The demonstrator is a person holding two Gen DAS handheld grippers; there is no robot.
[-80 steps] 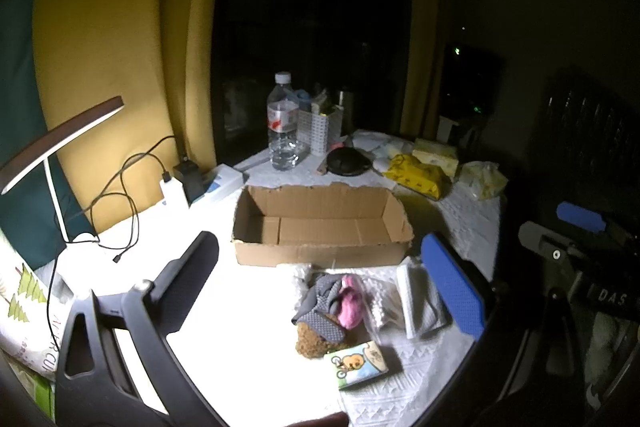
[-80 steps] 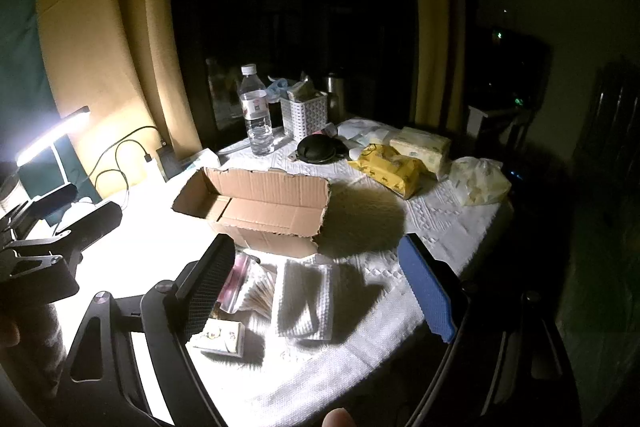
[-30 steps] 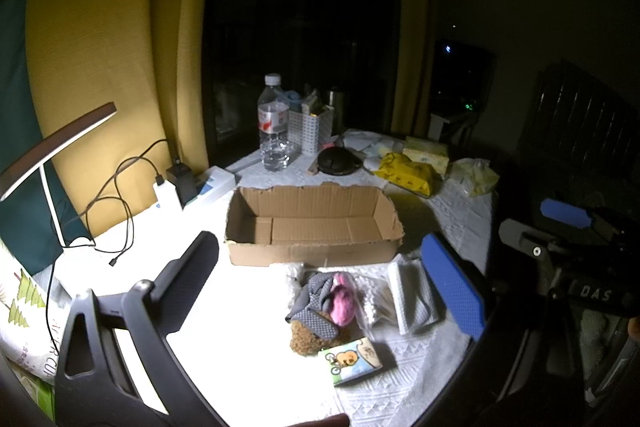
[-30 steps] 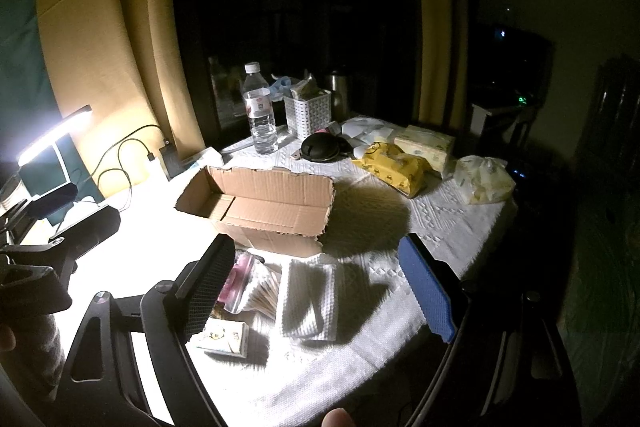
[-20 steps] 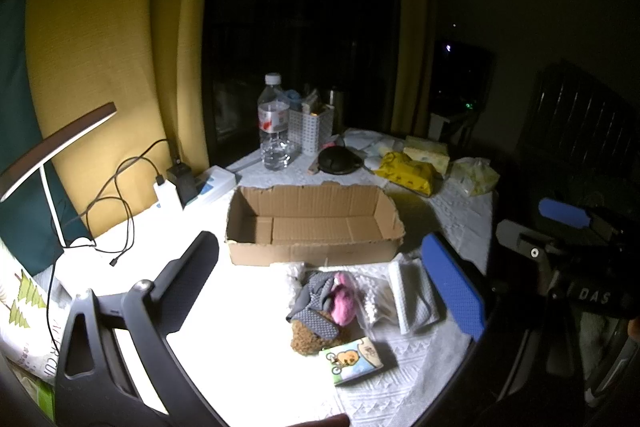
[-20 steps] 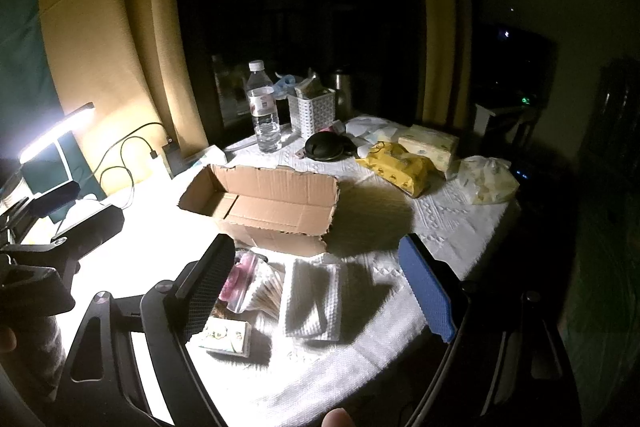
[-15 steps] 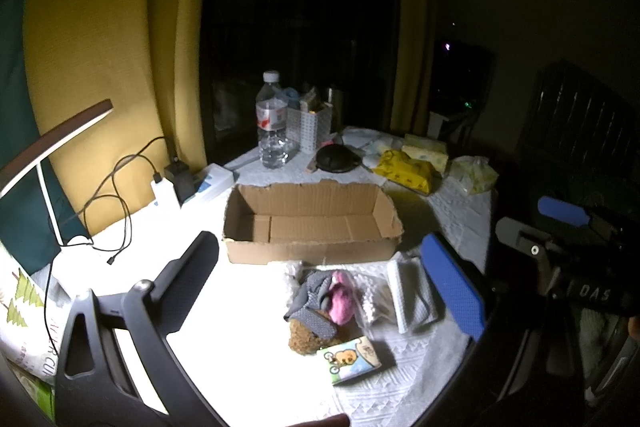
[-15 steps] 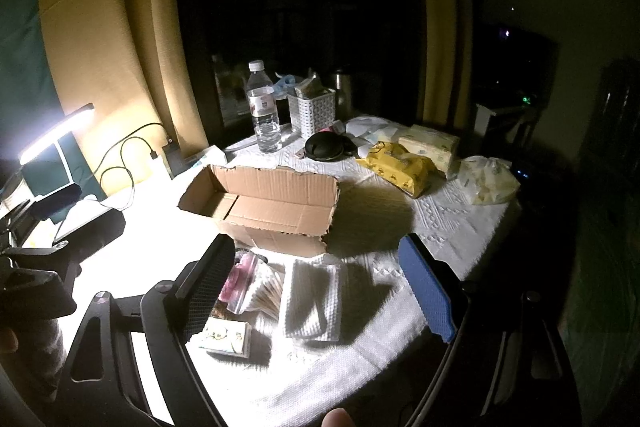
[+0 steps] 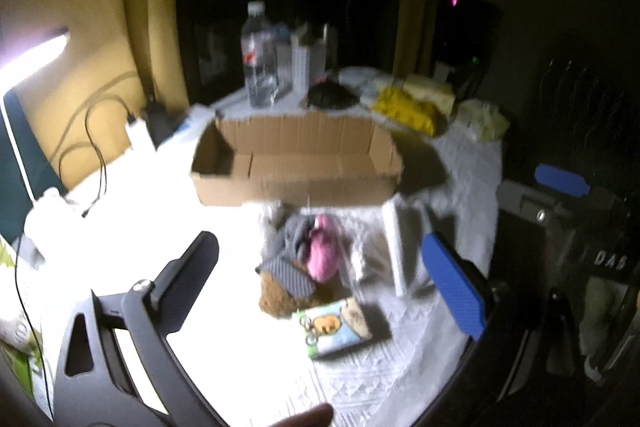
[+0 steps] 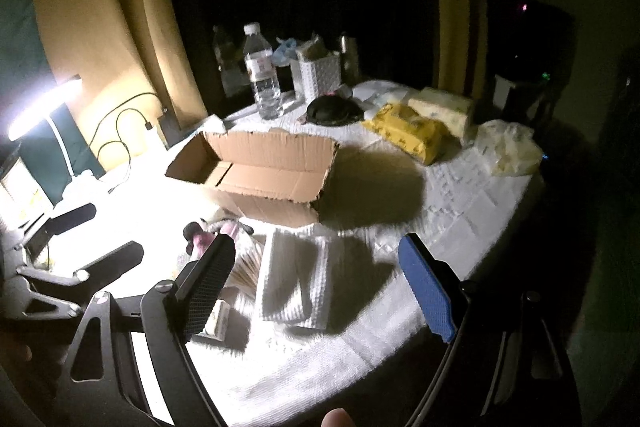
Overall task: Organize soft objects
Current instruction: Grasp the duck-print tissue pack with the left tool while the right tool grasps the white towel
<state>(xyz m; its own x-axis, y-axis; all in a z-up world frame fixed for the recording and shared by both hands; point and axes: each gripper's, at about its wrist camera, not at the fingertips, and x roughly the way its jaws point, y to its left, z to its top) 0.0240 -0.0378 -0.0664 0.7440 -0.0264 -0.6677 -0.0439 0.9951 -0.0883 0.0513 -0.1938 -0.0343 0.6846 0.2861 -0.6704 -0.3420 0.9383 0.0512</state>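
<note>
My left tool stands wide, holding nothing, over the soft pile at frame centre. My right tool is likewise wide and unloaded above the folded white towel, lower centre. The open cardboard box sits just behind both on the tabletop.

black hand-held gripper, one blue pad.
</note>
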